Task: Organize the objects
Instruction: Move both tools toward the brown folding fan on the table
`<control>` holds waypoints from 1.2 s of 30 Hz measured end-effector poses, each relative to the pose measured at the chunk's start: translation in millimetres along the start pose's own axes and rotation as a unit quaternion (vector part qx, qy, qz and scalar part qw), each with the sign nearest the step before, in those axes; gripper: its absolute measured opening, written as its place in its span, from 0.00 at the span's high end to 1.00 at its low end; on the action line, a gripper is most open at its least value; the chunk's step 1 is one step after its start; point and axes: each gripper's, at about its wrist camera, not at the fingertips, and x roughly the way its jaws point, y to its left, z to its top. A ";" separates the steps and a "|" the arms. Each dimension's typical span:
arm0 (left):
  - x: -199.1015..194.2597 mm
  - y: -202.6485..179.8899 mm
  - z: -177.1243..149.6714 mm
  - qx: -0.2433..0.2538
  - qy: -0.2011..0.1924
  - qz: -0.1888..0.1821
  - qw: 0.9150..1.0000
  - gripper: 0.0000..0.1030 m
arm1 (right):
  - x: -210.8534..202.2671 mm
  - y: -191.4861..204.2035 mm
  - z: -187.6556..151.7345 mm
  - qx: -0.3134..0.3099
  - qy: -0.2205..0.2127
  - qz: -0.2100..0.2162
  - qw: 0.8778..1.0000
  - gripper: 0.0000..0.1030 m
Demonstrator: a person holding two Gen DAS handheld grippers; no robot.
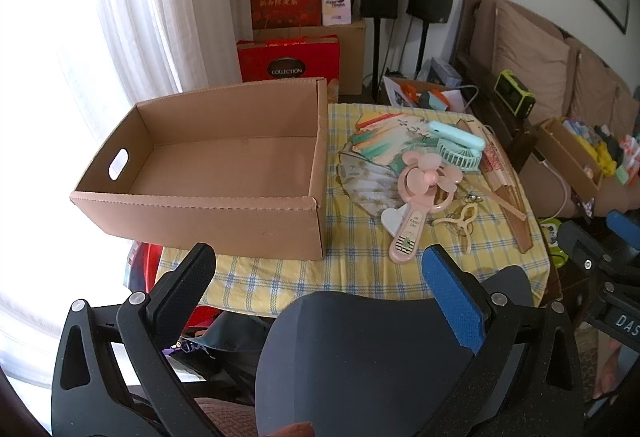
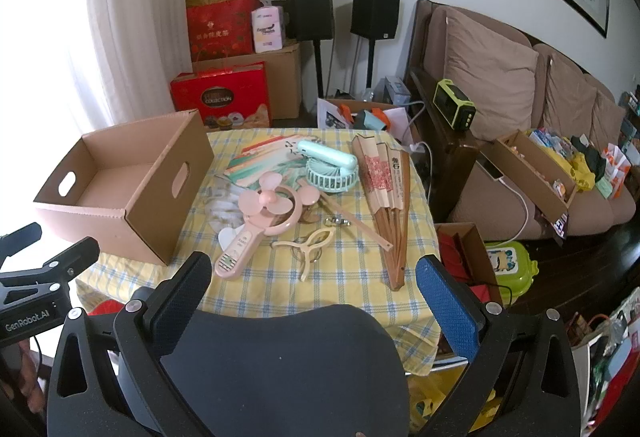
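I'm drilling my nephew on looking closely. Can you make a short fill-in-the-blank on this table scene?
1. The cardboard box holds ____.
2. The handheld fan with round ears is coloured ____.
3. The tablecloth is checked blue and ____.
4. The mint fan lies ____ of the box.

Missing words: nothing; pink; yellow; right

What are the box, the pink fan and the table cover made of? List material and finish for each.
Box: corrugated cardboard, matte brown; the cut rim looks wavy.
Pink fan: apparently moulded plastic, smooth with a slight sheen; the blades look softer, though that can't be confirmed.
Table cover: woven cloth by the look of it, matte yellow check with blue lines; it drapes and wrinkles over the edge.
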 end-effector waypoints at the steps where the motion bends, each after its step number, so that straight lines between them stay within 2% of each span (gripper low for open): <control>1: 0.6 -0.3 -0.5 0.000 0.000 0.000 1.000 0.00 | 0.0 -0.1 0.1 0.000 0.000 0.000 1.000 0.00; 11: 5.5 -2.0 -2.8 0.001 0.007 -0.001 1.000 0.00 | 2.4 -3.4 -0.3 0.001 0.002 0.000 1.000 0.00; 16: 10.6 -0.3 -1.4 -0.006 0.014 -0.035 0.999 0.00 | 8.2 -8.1 -6.7 0.003 0.007 -0.002 1.000 0.00; 19: 12.4 -3.2 0.6 -0.003 0.009 -0.040 0.999 0.00 | 15.7 -16.3 -3.9 0.003 0.009 0.005 1.000 0.00; 24: 16.7 -14.6 3.6 0.018 -0.006 -0.032 0.999 0.00 | 19.3 -27.0 -2.5 -0.001 0.010 -0.015 1.000 0.00; 27: 27.4 -23.1 4.6 0.036 0.016 -0.036 0.999 0.00 | 23.1 -34.8 -2.2 0.004 0.016 -0.018 1.000 0.00; 30: 33.7 -30.7 3.7 0.047 0.020 -0.031 0.998 0.00 | 26.4 -41.2 -2.4 0.006 0.019 -0.024 1.000 0.00; 33: 40.0 -32.9 4.6 0.040 0.026 -0.047 0.998 0.00 | 31.1 -48.4 -3.3 0.011 0.026 -0.025 0.999 0.00; 36: 46.5 -35.4 4.7 0.041 0.034 -0.044 0.998 0.00 | 36.0 -55.0 -3.3 0.014 0.031 -0.030 0.999 0.00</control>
